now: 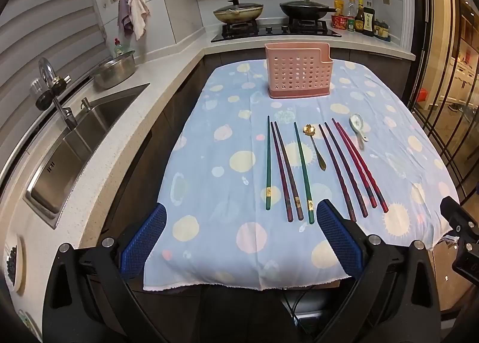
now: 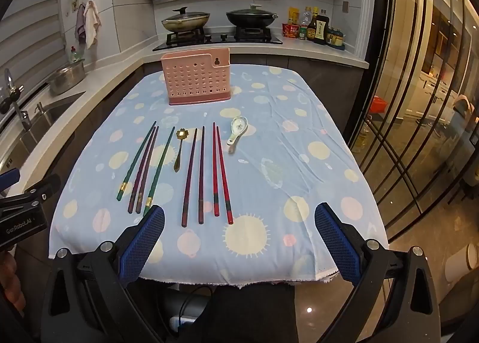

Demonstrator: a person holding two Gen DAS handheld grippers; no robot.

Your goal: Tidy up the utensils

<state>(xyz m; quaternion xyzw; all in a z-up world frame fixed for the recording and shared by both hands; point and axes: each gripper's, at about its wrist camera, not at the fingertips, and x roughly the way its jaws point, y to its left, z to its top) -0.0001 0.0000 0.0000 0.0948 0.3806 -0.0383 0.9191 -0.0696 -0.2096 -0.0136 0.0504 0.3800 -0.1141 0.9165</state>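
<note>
The left gripper (image 1: 239,241) hovers over the near edge of the counter (image 1: 209,265), its blue-padded fingers (image 1: 143,241) spread wide and holding nothing. The right gripper (image 2: 239,241) hangs the same way, its fingers (image 2: 336,241) wide apart and empty above the spotted blue cloth (image 2: 269,163).

Just past both sets of fingers the utensils lie in a row on the cloth, handles toward the near edge. From the left: two green chopsticks (image 1: 268,163) with a dark purple pair (image 1: 284,169) lying between them, a gold flower-headed spoon (image 1: 315,145), another dark pair (image 1: 341,169), a red pair (image 1: 359,163), and a white ceramic spoon (image 1: 358,127) bowl-up. None touches a gripper.

Well beyond them, toward the far edge of the counter, the pink perforated utensil holder (image 1: 298,75) stands upright.

The left wrist view alone takes in the steel sink (image 1: 74,157) with its tap and a metal basin (image 1: 115,70) beside it. The right wrist view alone shows the glass doors (image 2: 419,103). Each view catches the other gripper's body at its border. Both show the stove (image 2: 218,39) with two lidded pans behind the holder.
</note>
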